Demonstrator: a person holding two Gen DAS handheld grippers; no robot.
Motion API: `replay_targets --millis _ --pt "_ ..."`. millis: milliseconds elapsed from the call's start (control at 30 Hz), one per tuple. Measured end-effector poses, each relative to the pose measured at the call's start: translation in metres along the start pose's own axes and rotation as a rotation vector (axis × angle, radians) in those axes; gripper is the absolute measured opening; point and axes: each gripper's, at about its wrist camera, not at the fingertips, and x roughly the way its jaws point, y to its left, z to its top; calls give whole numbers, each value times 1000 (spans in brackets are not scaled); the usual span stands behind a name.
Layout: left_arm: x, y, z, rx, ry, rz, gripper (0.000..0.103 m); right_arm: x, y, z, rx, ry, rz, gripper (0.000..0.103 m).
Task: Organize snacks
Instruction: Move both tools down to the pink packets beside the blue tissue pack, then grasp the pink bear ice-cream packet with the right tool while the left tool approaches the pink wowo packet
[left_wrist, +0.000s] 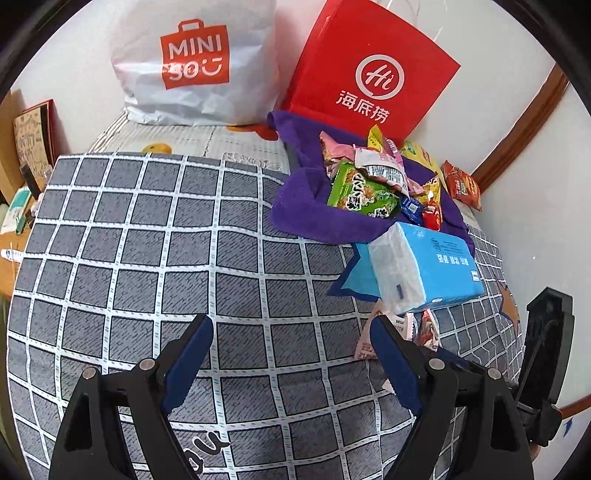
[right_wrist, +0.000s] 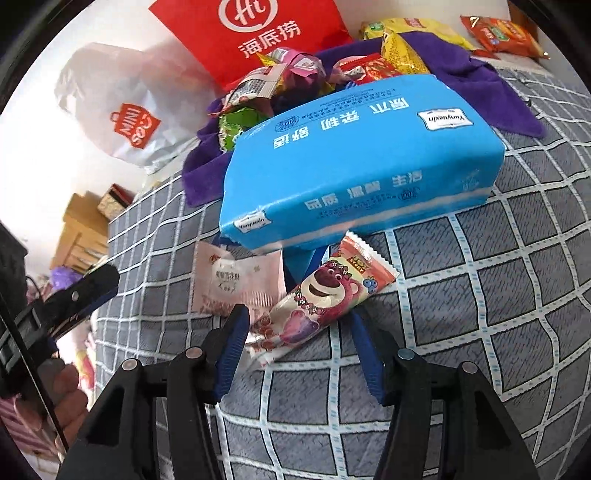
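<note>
Between the right tool (right_wrist: 299, 334) tips, apart & not clamped: bear snack pack (right_wrist: 325, 295), on bedspread (right_wrist: 498, 314).

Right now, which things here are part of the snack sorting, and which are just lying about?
Part of the job:
- bear-print snack packet, lying between the right hand-held gripper fingers
- pink sachet
- snack pile on the purple towel
- orange packet

Lying about:
- blue tissue pack
- red bag
- white bag

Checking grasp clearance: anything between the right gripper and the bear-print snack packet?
Nothing visible. The bear-print snack packet lies on the checked bedspread, its near end between the right gripper fingers; its far end touches the blue tissue pack.
</note>
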Motion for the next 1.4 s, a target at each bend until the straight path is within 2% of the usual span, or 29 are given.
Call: replay_targets --millis 133,233,367,533,733,900,1000,1200,1333,1400 --pt "3 -1 -3 -1 10 1 86 4 8 1 -20 -21 -72 57" --pt "3 -3 -4 6 12 5 86 4 11 -1 -61 -36 -135 45" --pt "4 -10 -5 20 12 -2 86 -3 7 -7 -134 -26 -175 33" --pt "16 -30 -10 61 36 -16 86 -26 -20 -12 -192 -2 -184 32" --pt "41 -58 -18 117 81 -37 86 -49 -52 -13 -370 -1 -247 31" --pt "63 -74 -19 116 127 -31 86 -44 -72 -1 -370 -2 -236 32" --pt "68 -83 -20 131 116 -4 88 -37 -75 -5 -388 -19 -241 36" --pt "78 -105 -27 213 100 98 97 -38 -81 -15 -397 -136 -218 40" --pt "81 -110 -32 216 57 156 96 -39 -81 -24 -413 -195 -228 41" --pt "82 -113 -35 231 38 183 96 -39 -82 -24 -404 -196 -219 41"
